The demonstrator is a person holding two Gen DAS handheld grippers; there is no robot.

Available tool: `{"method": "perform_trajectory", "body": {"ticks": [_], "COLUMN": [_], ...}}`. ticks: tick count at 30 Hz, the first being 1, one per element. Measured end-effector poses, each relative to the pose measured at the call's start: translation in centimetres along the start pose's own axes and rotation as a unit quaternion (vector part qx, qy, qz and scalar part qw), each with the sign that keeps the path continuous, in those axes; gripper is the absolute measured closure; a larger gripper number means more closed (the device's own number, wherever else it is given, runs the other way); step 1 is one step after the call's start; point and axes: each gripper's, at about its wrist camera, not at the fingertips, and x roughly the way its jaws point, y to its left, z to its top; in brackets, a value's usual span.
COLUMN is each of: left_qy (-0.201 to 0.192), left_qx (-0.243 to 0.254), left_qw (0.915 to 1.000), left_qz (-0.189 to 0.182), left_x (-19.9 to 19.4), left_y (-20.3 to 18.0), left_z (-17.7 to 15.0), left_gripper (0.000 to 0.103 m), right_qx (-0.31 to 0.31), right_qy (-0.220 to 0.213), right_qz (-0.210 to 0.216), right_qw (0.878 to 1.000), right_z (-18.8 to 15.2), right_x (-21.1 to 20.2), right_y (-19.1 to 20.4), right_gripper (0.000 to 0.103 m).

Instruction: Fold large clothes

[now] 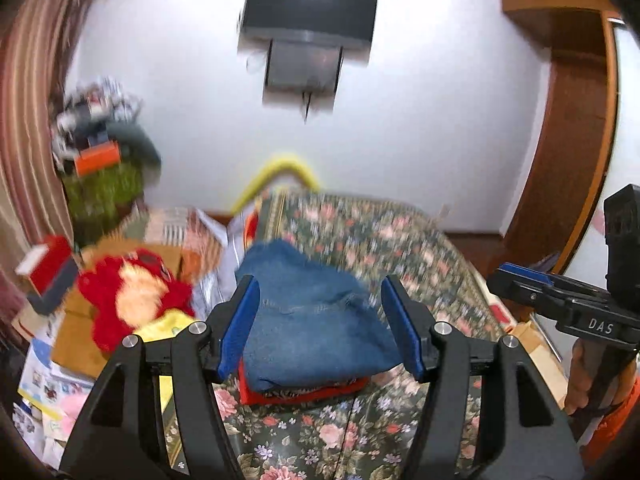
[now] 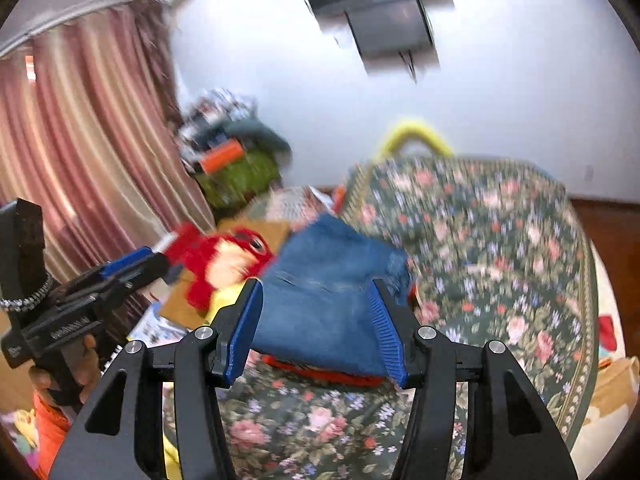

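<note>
- The bed [image 1: 420, 240], under its dark green floral cover, fills the lower middle and right of both views; its far end runs up toward the white wall.
- A pink striped curtain [image 2: 80, 140] hangs down the left of the right-wrist view and shows as a strip at the far left edge of the left-wrist view.
- A dark screen [image 1: 310, 10] is mounted on the wall at top centre, blurred.
- The folded blue jeans [image 1: 312, 320] lie on the bed in the lower middle of the frame, stacked on a red garment [image 1: 296, 394] whose edge shows beneath them.
- A red plush toy [image 1: 132, 292] sits on the clutter at lower left, beside the bed.
- My left tongs [image 1: 320, 324] are parted, blue pads well apart, with nothing between them; the jeans show in the gap, lying beyond on the bed.
- My right tongs [image 2: 318, 326] are likewise parted and empty, with the jeans seen in the gap.
- Each tool appears at the edge of the other's view, gripped by my hand [image 2: 80, 364] with an orange sleeve below it.
</note>
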Motion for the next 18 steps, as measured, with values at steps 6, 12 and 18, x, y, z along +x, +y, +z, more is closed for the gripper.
{"method": "perform_trajectory", "body": {"ticks": [6,12,18], "left_qy": [-0.096,-0.156,-0.195], "left_qx": [0.009,0.02,0.008], "left_qw": [0.9953,0.9866,0.9779], "left_qz": [0.007,0.045,0.074], "left_x": [-9.3,-14.2,-17.2], "left_y": [-3.5,-6.1,-7.2], "left_z": [-2.0,-5.0,-7.2], "left_gripper": [0.041,0.041,0.02], "right_qx": [-0.031,-0.052,-0.064], "right_qy": [-0.089,-0.162,-0.203], "right_qz": [0.019,0.004,-0.043], "right_qw": [0.995,0.985,0.976], "right_z": [-1.2,-4.1,-6.1], "right_x": [-7.4,-12.5,-14.2], "right_y": [3.7,6.4,7.3], "right_gripper": [0.053,0.053,0.02]}}
